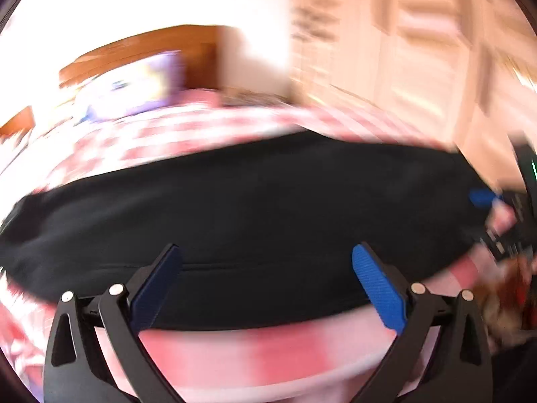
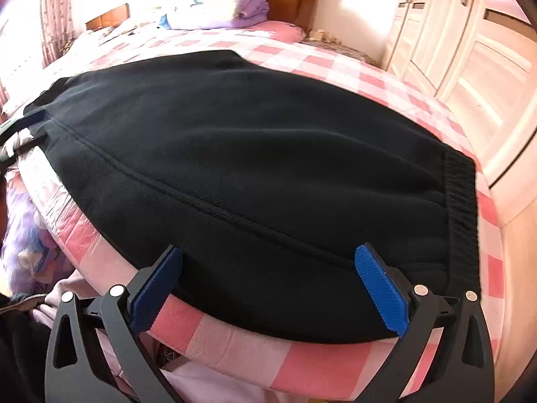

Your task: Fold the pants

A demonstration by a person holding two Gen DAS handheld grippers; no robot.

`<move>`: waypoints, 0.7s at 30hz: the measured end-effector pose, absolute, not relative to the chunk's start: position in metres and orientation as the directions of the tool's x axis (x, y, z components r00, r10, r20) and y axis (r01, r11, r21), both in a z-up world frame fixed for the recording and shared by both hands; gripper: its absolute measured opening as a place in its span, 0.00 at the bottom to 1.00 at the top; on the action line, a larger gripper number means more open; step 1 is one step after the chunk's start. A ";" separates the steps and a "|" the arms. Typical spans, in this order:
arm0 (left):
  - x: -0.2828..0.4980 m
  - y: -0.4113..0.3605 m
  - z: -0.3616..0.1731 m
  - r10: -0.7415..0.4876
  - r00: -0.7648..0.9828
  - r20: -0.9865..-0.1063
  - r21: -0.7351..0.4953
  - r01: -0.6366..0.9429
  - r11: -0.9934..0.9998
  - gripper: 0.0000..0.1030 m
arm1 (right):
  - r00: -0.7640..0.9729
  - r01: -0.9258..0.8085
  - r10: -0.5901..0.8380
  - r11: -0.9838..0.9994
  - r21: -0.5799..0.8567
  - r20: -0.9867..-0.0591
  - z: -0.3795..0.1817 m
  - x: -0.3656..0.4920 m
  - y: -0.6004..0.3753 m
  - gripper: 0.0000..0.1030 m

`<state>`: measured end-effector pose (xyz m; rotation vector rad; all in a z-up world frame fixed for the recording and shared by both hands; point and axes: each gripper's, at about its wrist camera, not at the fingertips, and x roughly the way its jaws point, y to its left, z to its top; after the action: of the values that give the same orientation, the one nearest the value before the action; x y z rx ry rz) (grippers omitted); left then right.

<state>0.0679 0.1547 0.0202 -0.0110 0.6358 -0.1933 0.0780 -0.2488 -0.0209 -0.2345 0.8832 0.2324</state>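
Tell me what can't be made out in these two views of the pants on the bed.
- Left wrist view: motion blur smears the black pants, the checked bedspread and the wardrobe.
- Left wrist view: the right tongs sit blurred at the frame's right edge, so their opening is unreadable there.
- Right wrist view: the pants' left end is cut off by the frame edge.
- Both views: whatever lies under the pants is hidden by the fabric.

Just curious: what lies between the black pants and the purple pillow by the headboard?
Only bare pink checked bedsheet between pants and pillow, shown clearly in the right wrist view.
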 end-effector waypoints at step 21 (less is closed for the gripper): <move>0.099 0.530 0.011 -0.065 0.750 -0.658 -0.622 -0.492 0.609 0.97 | 0.730 -0.260 0.157 0.964 -0.057 -0.665 0.012 0.093 -0.235 0.96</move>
<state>0.0986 0.5299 0.0111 -0.8965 0.6980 0.2712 0.0933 -0.2350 0.0121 -0.1504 0.7171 0.2303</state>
